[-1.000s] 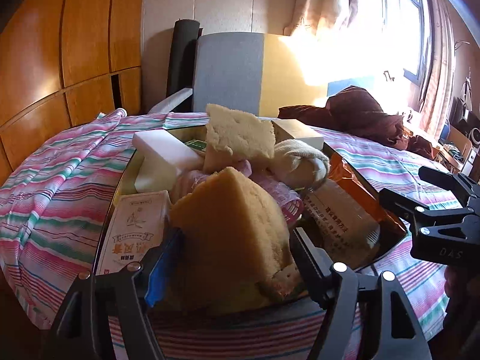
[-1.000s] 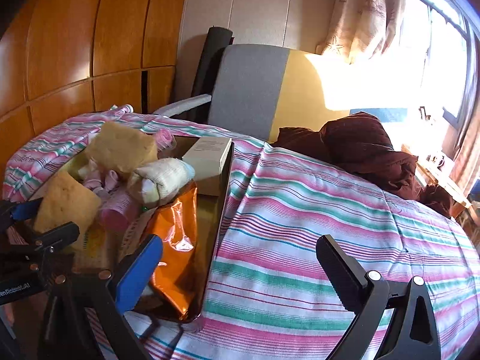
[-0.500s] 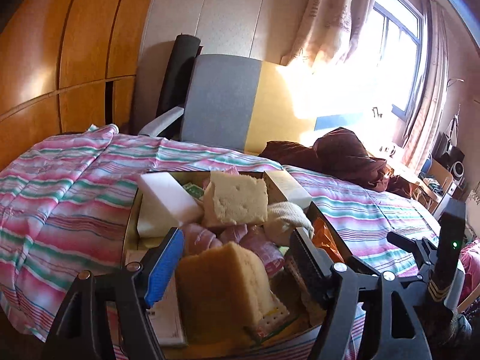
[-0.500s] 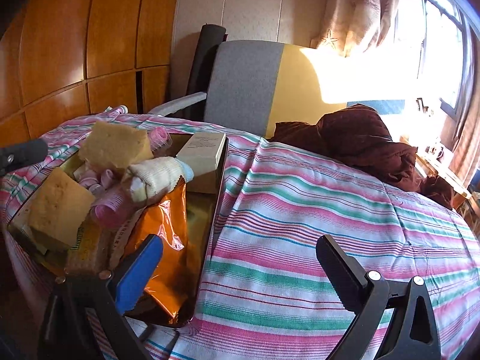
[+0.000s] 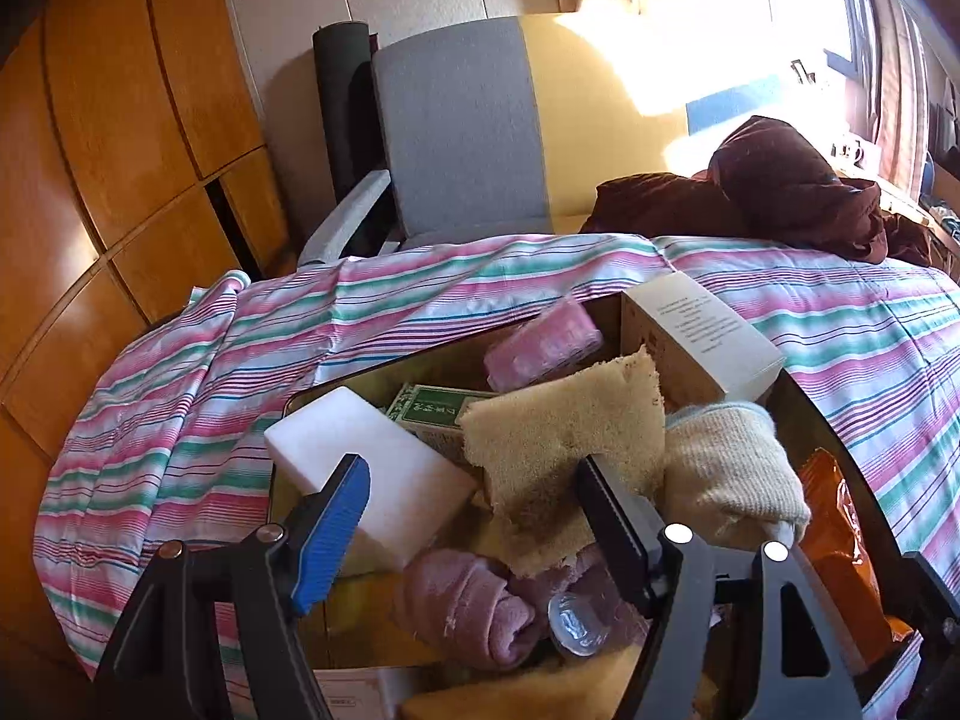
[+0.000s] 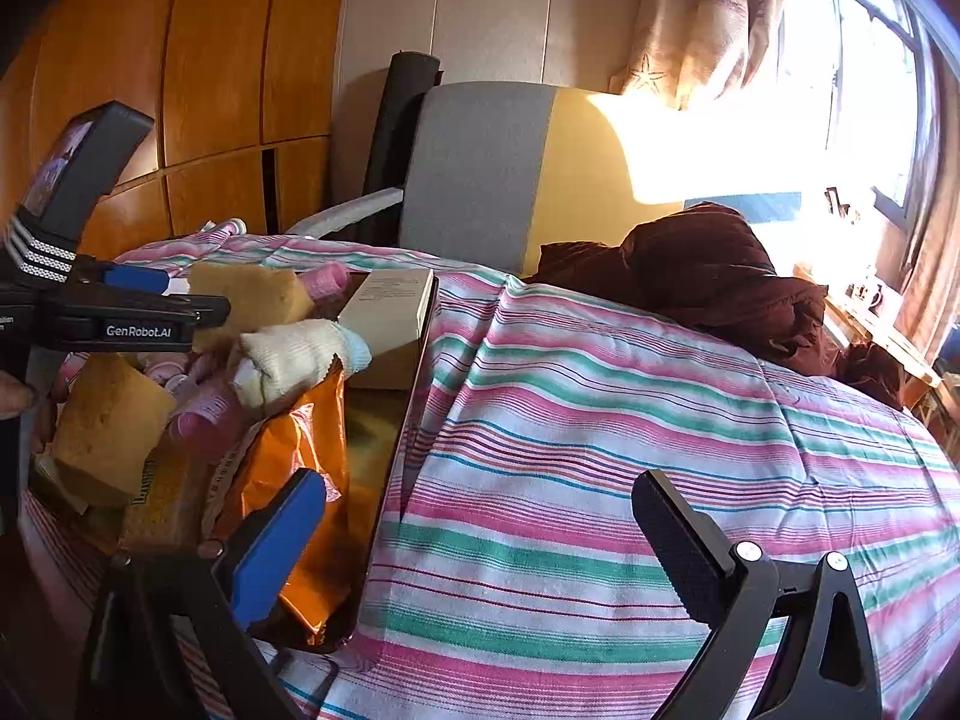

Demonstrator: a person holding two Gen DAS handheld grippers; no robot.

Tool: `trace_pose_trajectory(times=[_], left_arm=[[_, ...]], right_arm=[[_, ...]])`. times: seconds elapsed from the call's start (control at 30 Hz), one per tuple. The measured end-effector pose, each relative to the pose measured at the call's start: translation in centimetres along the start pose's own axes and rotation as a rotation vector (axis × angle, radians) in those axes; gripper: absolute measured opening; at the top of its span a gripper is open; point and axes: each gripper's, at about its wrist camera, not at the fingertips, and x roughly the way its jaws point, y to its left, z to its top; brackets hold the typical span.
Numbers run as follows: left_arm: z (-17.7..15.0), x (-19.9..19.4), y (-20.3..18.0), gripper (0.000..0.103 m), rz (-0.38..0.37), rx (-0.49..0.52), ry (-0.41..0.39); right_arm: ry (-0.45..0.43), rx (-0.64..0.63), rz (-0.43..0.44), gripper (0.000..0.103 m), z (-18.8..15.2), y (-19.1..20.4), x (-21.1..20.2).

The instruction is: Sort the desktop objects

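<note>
left gripper (image 5: pixel 474 495) apart over tray (image 5: pixel 840 438) | sponge (image 5: pixel 564 426) soft, light, squashy: pinch its sides | right gripper (image 6: pixel 480 531) apart, holding nothing

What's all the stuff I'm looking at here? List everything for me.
tray: 1, dark, on the striped cloth
sponges: 2 seen, tan, in the tray
white block: 1, tray's left
cream box: 1, tray's far corner
sock roll: 1, cream, in the tray
pink rollers: several, in the tray
orange packet: 1, tray's right side
striped cloth: 1, pink-green
chair: 1, grey, behind
brown bundle: 1, far right
left tongs: open, over the tray
right tongs: open, beside the tray
</note>
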Motion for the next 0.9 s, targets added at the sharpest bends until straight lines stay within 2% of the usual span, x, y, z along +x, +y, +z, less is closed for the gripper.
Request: trace_pose_trajectory(times=[0.07, 0.37, 0.53, 0.67, 0.8, 0.9], left_arm=[[-0.1, 0.4, -0.2, 0.073, -0.007, -0.009, 0.002], [-0.8, -3.6, 1.5, 0.074, -0.061, -0.133, -0.128], [-2.2, -6.8, 2.1, 0.075, -0.093, -0.179, -0.168], [-3.3, -9.3, 2.5, 0.075, -0.118, -0.215, -0.199], [-4.9, -12.2, 2.6, 0.075, -0.107, -0.259, -0.204], [-6.1, -13.8, 2.8, 0.075, -0.078, -0.296, -0.170]], right_arm=[[0.003, 0.009, 0.000, 0.103, -0.1, -0.3, 0.1], [-0.003, 0.009, 0.027, 0.103, 0.1, 0.2, -0.6], [0.000, -0.014, 0.068, 0.103, 0.1, 1.6, -1.3], [0.040, -0.019, 0.140, 0.103, 1.2, 2.9, -1.9], [0.060, -0.031, 0.162, 0.103, 2.7, 4.6, -2.9], [0.053, 0.001, 0.156, 0.103, 2.7, 5.3, -4.0]])
